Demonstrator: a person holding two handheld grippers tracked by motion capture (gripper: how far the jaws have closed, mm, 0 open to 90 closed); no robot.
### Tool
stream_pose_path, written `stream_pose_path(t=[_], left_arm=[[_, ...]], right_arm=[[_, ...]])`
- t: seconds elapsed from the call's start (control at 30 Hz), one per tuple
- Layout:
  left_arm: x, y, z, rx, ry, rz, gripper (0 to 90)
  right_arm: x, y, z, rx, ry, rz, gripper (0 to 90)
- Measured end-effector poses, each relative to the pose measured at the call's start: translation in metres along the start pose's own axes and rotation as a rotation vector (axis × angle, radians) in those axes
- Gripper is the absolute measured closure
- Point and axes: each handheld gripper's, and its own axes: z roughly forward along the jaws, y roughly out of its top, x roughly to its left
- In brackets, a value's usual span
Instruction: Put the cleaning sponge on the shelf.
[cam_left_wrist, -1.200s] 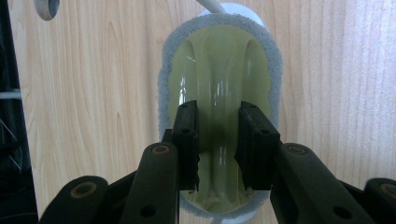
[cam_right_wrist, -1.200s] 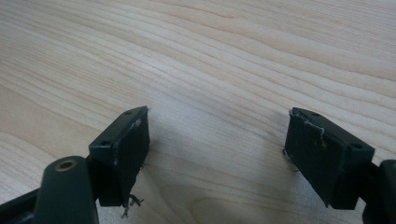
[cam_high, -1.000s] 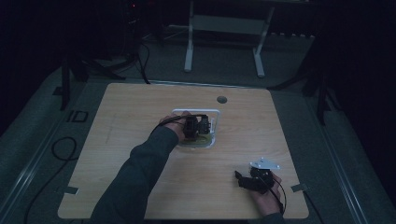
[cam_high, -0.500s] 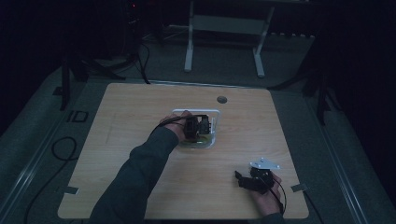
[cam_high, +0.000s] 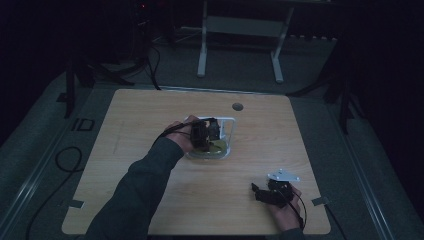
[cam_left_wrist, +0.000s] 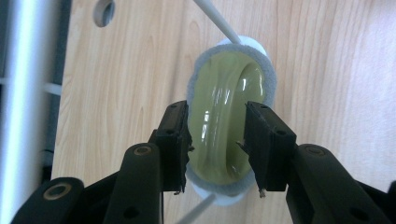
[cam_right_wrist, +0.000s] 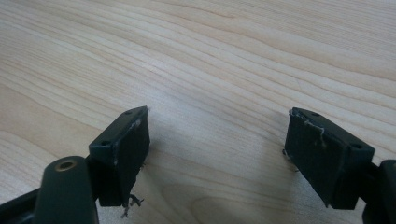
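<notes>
Standing in a white wire rack (cam_high: 226, 131) mid-worktop (cam_high: 150, 120): glossy olive-green round plate (cam_left_wrist: 224, 126), between left gripper (cam_left_wrist: 217, 151) jaws, just opened off it. Right gripper (cam_right_wrist: 217, 154): jaws wide, empty, near worktop's front edge.

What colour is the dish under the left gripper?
The dish is glossy yellow-green with a pale grey rim, clearest in the left gripper view.

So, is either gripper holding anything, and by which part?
Nothing held: the left gripper has just been opening, the green plate loose between its fingers; right gripper open, empty.
</notes>
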Motion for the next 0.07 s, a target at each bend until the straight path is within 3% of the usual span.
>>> stream_pose_path(t=[0.07], left_arm=[[-0.0002, -0.0037, -0.0114, -0.015, 0.018, -0.03, 60.3]], right_arm=[[0.0, 0.0, 0.0, 0.0, 0.0, 0.0, 21.7]])
